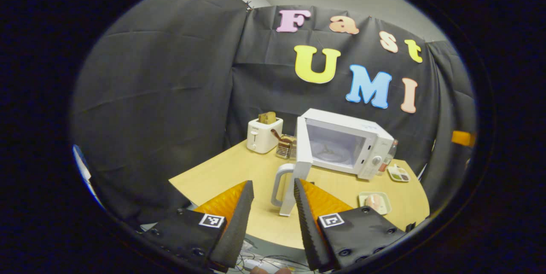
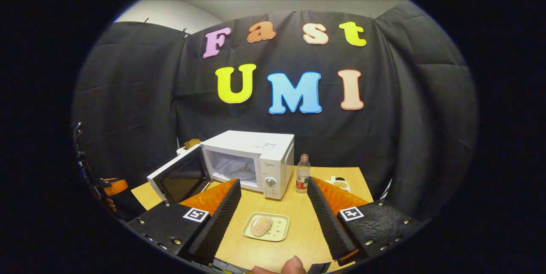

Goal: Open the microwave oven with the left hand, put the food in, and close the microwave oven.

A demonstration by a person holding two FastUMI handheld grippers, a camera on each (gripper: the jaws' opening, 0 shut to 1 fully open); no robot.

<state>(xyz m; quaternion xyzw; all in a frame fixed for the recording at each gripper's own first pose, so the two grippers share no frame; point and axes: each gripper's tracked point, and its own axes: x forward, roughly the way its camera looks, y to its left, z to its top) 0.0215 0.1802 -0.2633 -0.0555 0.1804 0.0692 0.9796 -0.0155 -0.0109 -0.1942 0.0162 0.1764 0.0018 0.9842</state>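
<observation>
The boxy white microwave oven (image 2: 249, 163) sits mid-frame on the pale wooden table (image 2: 298, 231) in the right gripper view, its long axis running left-right and its cavity open. The door (image 2: 179, 178) swings out toward lower left. Below centre, a roundish food piece (image 2: 260, 225), possibly a bun, lies on a rectangular tray (image 2: 279, 229). The right gripper (image 2: 273, 188) is spread wide around it, untouching. The left gripper (image 1: 273, 186) gapes beside the door's looped handle (image 1: 279, 184).

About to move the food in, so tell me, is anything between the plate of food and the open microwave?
Nothing visible does. The plate of food lies on bare table in front of the microwave, whose door is swung open to the side. The bottle stands beside the microwave, off that path.
</observation>
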